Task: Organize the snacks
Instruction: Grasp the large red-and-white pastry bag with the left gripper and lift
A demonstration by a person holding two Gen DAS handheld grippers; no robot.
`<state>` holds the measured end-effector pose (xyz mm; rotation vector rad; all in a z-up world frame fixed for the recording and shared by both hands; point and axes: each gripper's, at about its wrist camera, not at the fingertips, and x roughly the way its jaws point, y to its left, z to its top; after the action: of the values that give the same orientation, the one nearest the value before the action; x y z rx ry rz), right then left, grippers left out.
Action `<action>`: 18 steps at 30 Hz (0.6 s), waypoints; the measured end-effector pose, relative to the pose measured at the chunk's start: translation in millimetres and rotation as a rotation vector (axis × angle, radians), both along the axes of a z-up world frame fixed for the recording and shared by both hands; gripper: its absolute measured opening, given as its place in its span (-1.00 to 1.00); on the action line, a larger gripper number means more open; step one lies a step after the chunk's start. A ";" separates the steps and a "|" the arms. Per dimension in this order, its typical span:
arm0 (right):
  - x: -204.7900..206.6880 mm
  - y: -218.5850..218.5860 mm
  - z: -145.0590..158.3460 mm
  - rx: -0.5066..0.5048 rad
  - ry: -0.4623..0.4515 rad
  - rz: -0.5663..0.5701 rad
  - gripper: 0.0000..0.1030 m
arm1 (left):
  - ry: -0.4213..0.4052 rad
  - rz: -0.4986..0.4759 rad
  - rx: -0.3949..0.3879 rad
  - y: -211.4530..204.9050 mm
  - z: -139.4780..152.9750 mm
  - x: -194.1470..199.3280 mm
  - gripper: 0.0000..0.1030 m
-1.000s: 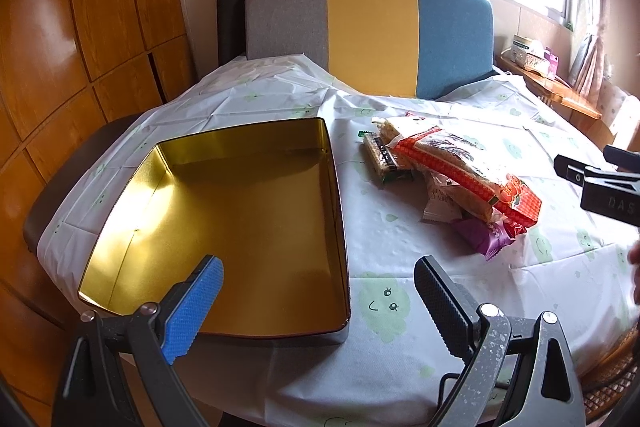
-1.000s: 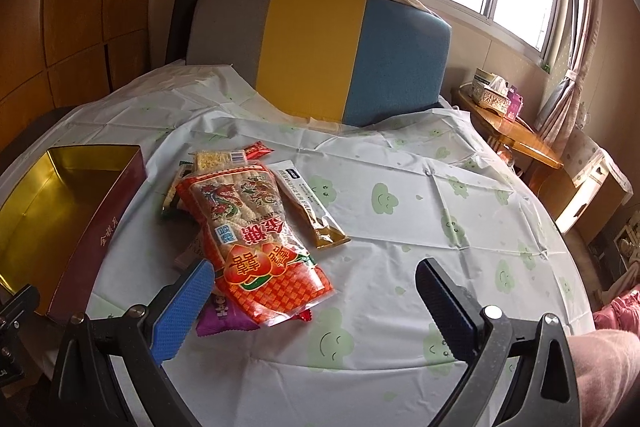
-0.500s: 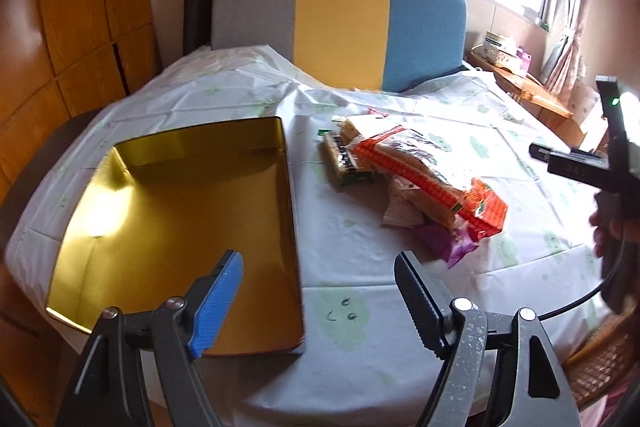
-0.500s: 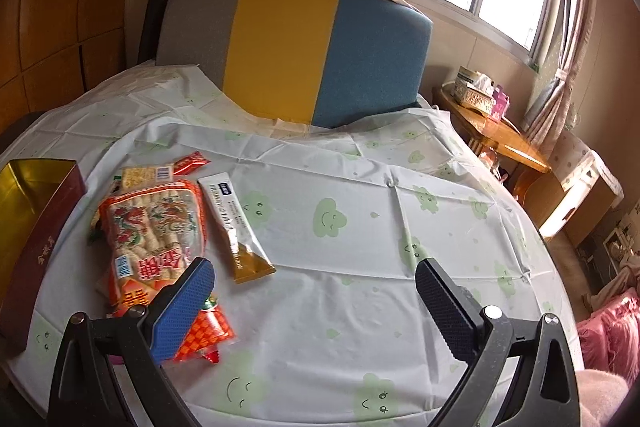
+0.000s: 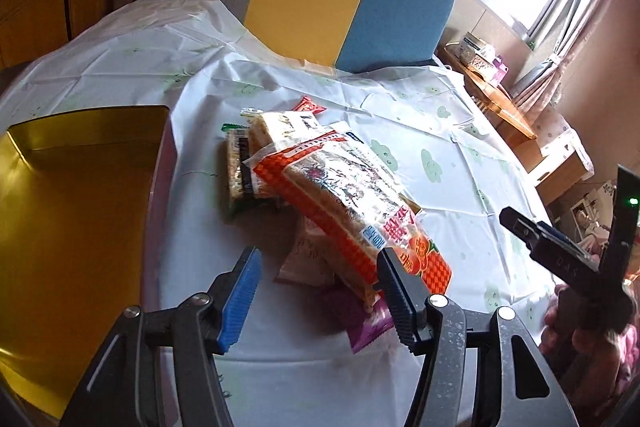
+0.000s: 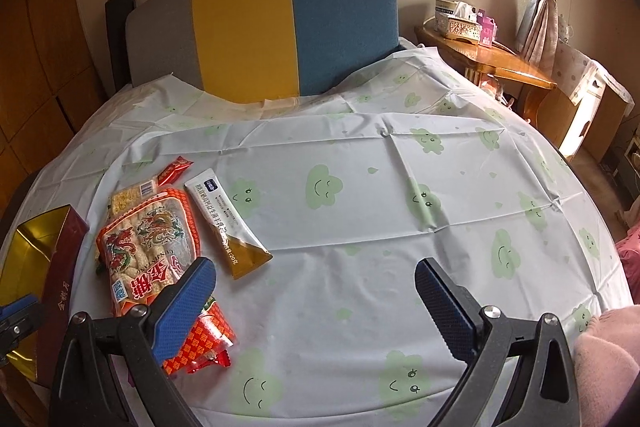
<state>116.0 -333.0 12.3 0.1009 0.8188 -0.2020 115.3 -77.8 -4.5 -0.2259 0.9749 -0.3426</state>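
Left wrist view. The left gripper [image 5: 316, 291] points down at the near end of the snack pile. Its jaws are closing; the pads press on nothing yet. In the picture, the gap between them frames a pale packet [image 5: 308, 259] and a purple wrapper [image 5: 368, 323] that lie under the big orange-red snack bag [image 5: 344, 203]. The bag's near end sits just beyond the black pad, touching or not I cannot tell. Behind the bag lie a flat bar packet with a dark label [image 5: 238, 167] and a red wrapper tip [image 5: 308, 105]. The gold tin box [image 5: 72, 195] stands open on the left of the pile, just beside it, with nothing visible inside. All rest on a white tablecloth with green cloud faces [image 5: 432, 163]. The right gripper [image 5: 556, 247] shows at the right edge, held by a hand [image 5: 588, 339]; its jaw state is not readable from here.

Right wrist view. The right gripper [image 6: 316, 301] hovers over bare tablecloth [image 6: 360, 227], jaws wide apart, empty. Its blue pad overlaps the orange-red bag [image 6: 148, 239] in the picture; contact uncertain. A white-and-brown sachet [image 6: 228, 223] lies just right of the bag, apart from both pads. The tin's dark red wall [image 6: 60, 267] sits at far left, near the bag. A tricolour chair back [image 6: 260, 27] stands beyond the table. A pink sleeve [image 6: 604, 355] shows lower right.
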 end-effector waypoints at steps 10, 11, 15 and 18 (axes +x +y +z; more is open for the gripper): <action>4.0 0.8 -3.9 0.005 0.018 0.010 0.98 | 0.026 0.046 -0.062 -21.1 -25.5 45.5 0.30; 4.5 0.7 -4.7 0.006 0.023 0.010 0.98 | 0.020 0.047 -0.047 -23.6 -28.3 48.5 0.30; 6.5 0.8 -7.3 0.012 0.035 0.012 0.98 | 0.056 0.068 -0.072 -23.0 -42.7 56.4 0.30; 9.3 2.2 -11.2 0.007 0.053 0.017 0.97 | 0.071 0.076 -0.092 -22.5 -48.1 61.2 0.30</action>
<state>125.2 -330.9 1.1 0.0957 0.8731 -0.1864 176.5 -100.3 -52.6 -0.3603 1.0183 -0.3120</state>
